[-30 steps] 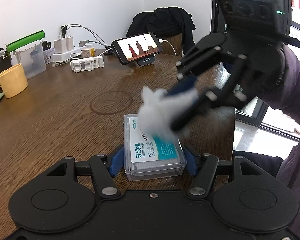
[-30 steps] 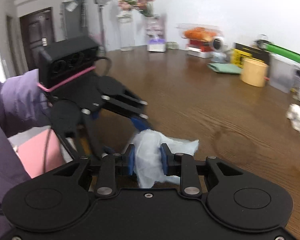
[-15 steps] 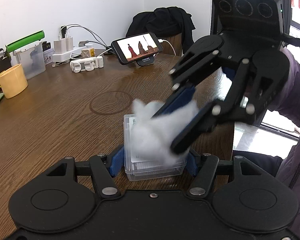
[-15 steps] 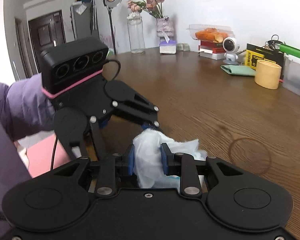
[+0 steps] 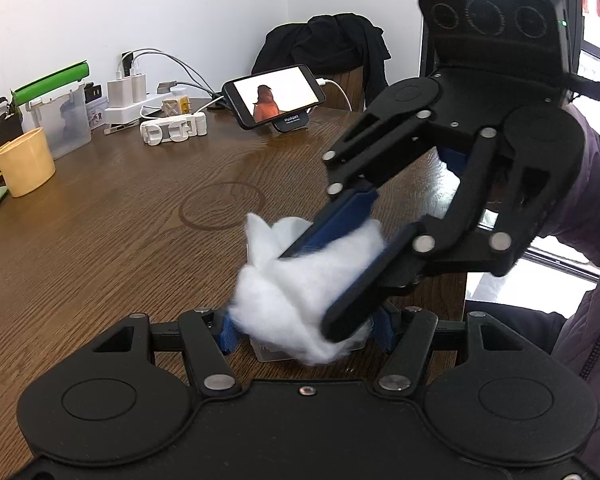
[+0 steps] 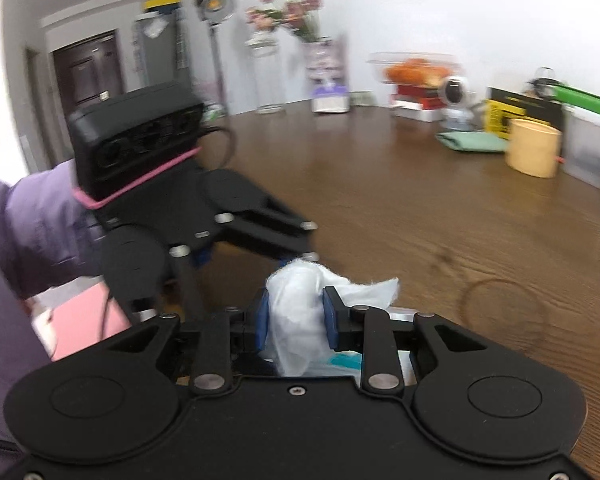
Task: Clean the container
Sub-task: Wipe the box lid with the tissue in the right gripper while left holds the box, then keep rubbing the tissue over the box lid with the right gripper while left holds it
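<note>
A clear plastic container [image 5: 269, 354] of dental floss picks lies on the wooden table [image 5: 120, 216]. My left gripper [image 5: 306, 334] is shut on its two sides with its blue pads. A wad of white tissue [image 5: 288, 292] covers nearly all of the lid. My right gripper [image 5: 308, 292] comes in from the upper right, shut on that tissue and pressing it onto the lid. In the right wrist view the tissue [image 6: 296, 308] bulges between the blue pads of the right gripper [image 6: 294, 320]. A strip of the container [image 6: 404, 314] shows beneath it.
A phone on a stand [image 5: 276, 96] plays video at the back. A white clip-like object [image 5: 174, 130], chargers on a power strip [image 5: 128, 96], a clear bin [image 5: 60, 120] and a yellow cup [image 5: 26, 162] stand back left. The table edge [image 5: 462, 292] runs just right of the container.
My right gripper has dragged the tissue along the lid toward the left wrist camera, so the label is now covered. The left gripper and the container have stayed put.
</note>
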Tool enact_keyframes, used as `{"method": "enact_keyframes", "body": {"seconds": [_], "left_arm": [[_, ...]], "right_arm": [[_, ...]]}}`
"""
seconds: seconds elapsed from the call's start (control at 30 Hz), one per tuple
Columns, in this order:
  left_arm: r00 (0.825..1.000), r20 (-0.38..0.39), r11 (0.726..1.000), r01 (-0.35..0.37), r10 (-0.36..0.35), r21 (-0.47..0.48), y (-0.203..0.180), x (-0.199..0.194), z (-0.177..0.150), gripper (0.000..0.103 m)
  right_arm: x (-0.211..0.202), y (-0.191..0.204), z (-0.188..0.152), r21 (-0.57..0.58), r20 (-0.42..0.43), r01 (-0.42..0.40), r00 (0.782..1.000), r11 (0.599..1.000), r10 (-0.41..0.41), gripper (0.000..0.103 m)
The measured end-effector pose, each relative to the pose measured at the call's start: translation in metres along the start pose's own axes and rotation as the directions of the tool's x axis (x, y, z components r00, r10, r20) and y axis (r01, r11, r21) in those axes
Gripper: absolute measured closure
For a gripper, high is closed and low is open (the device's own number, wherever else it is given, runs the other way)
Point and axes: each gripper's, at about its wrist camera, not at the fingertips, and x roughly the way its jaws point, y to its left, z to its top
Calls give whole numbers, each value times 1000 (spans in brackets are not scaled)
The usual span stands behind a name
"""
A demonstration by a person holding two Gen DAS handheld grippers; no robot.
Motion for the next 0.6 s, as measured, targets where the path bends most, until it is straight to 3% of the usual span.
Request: {"method": "enact_keyframes", "body": {"seconds": [0.3,0.6], "left_arm": [[1000,0,1000,3,-3,-2,1,0,0,41],[1000,1,1000,5,-5,-3,1,0,-1,41]], "right_arm": [[-18,-20,-8,61,9,104,994,993,-105,72],[-11,-16,-9,63,35,91,995,994,-93,70]]}}
